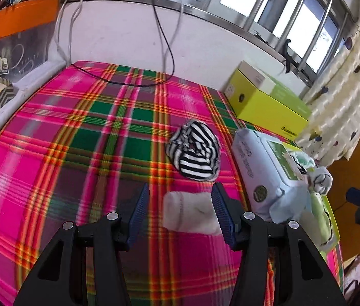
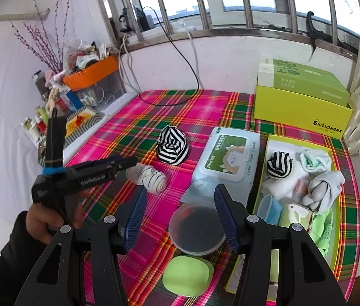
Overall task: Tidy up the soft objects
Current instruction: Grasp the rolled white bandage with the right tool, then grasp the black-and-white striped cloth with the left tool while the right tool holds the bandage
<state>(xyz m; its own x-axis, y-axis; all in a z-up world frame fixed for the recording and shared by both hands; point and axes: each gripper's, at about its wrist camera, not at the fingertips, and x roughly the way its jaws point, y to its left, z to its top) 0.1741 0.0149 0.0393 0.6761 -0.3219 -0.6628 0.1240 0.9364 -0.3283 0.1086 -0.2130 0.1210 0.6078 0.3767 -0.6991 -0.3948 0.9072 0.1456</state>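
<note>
A rolled white sock (image 1: 190, 213) lies on the plaid cloth between the open fingers of my left gripper (image 1: 178, 205), nearer the right finger; it also shows in the right wrist view (image 2: 150, 177). A black-and-white striped sock ball (image 1: 194, 153) lies just beyond it, seen too from the right wrist (image 2: 171, 145). A shallow yellow-green tray (image 2: 270, 148) at the right holds a striped sock ball (image 2: 279, 164), white socks (image 2: 324, 186) and other soft pieces. My right gripper (image 2: 180, 204) is open and empty above a round clear lid (image 2: 196, 230).
A pack of wet wipes (image 2: 227, 156) lies between the striped ball and the tray. A lime box (image 2: 301, 107) stands at the back right. A green soap-shaped piece (image 2: 187, 275) lies near the front. Cables (image 1: 139, 81) trail over the cloth's far edge. Cluttered boxes (image 2: 92, 76) stand at the left.
</note>
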